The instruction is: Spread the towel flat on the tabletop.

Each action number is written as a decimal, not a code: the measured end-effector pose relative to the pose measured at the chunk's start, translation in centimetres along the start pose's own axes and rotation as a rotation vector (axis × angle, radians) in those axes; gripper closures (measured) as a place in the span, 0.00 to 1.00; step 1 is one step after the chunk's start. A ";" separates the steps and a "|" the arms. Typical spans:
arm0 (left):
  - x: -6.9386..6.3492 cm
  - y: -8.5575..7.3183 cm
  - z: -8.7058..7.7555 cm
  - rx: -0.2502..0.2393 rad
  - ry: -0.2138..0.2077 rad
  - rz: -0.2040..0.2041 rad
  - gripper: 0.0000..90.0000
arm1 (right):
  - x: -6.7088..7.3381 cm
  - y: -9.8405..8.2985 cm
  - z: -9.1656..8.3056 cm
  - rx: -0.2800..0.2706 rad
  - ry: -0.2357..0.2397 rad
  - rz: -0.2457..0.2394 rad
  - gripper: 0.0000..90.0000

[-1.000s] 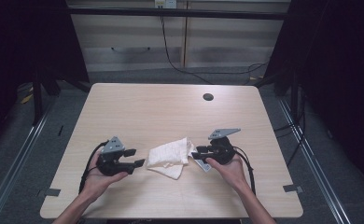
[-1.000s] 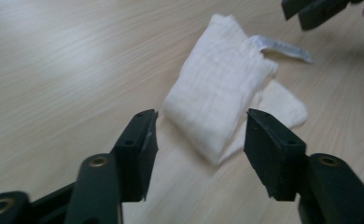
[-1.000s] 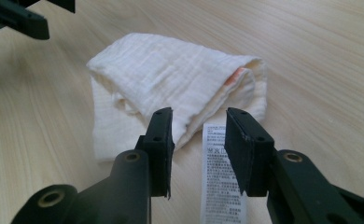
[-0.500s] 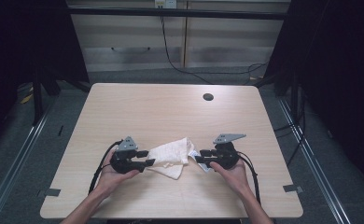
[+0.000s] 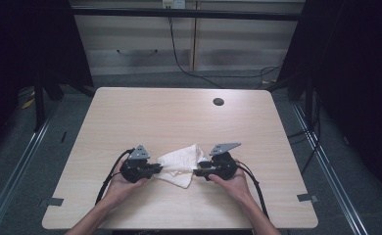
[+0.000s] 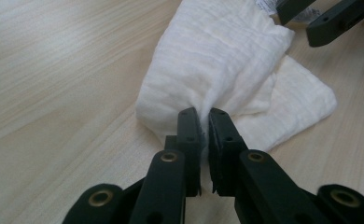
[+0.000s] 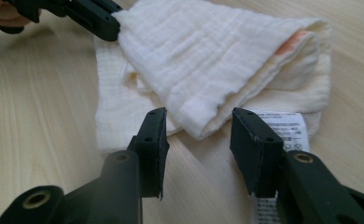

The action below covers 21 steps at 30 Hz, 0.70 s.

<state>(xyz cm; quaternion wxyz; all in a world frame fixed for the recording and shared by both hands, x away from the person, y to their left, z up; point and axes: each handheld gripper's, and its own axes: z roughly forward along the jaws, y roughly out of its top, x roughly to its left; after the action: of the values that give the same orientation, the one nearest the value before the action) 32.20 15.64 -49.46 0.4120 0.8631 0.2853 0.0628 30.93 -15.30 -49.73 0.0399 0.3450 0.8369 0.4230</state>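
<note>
both hands have slid inward and down toward the white cloth [image 5: 180, 164] since the earlier frames, so the left gripper [image 5: 155, 169] and right gripper [image 5: 197, 172] now meet its two ends instead of hanging back from it.

high view: the cloth lies crumpled on the table [image 5: 179, 117], near the person's edge and between the two grippers. each forearm comes up from the bottom, the hands cupped around the gripper bodies, jaws level and pointing at each other across the cloth.

left gripper view: the left gripper [image 6: 204, 122] has just been closing and its jaws now pinch a fold at the near edge of the cloth [image 6: 217, 70], with hardly any gap between the pads. the bite looks small, on a gathered ridge of fabric.

right gripper view: the right gripper [image 7: 199, 127] has just been opening, and its jaws stand about half apart with the folded corner of the cloth [image 7: 208, 56] just ahead of and between them, not pressed. a printed label [image 7: 285, 130] lies by the right jaw. the left gripper [image 7: 112, 21] shows at the top, clamped on the far end.

to do this step well, i judge the right jaws should ease forward until the thick corner sits fully between the pads, then close on all layers rather than on the label alone. the left hand would best hold low and steady so its thin bite does not slip, and both wrists should stay level before any lift or spread.
</note>
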 end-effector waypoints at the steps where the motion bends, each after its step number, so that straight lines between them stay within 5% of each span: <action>1: 0.0 0.0 0.0 -0.007 -0.006 -0.002 0.94 | 0.0 0.0 0.3 0.008 -0.005 -0.004 0.62; 6: -0.1 0.1 -0.2 -0.015 -0.019 -0.002 0.94 | 0.0 -0.1 1.2 0.028 -0.011 -0.010 0.63; 12: 0.0 0.3 -0.9 -0.050 -0.037 -0.006 0.95 | 0.3 0.6 0.3 -0.028 -0.026 -0.030 0.94; 21: -1.1 1.7 -3.1 -0.118 -0.084 0.041 0.95 | 0.9 2.8 -3.1 -0.132 -0.028 -0.039 0.97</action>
<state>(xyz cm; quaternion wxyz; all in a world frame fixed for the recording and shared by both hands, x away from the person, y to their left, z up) 30.99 16.29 -46.01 0.4722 0.8449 0.2458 0.0518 30.67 -15.75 -45.49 0.0825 0.3310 0.8133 0.4714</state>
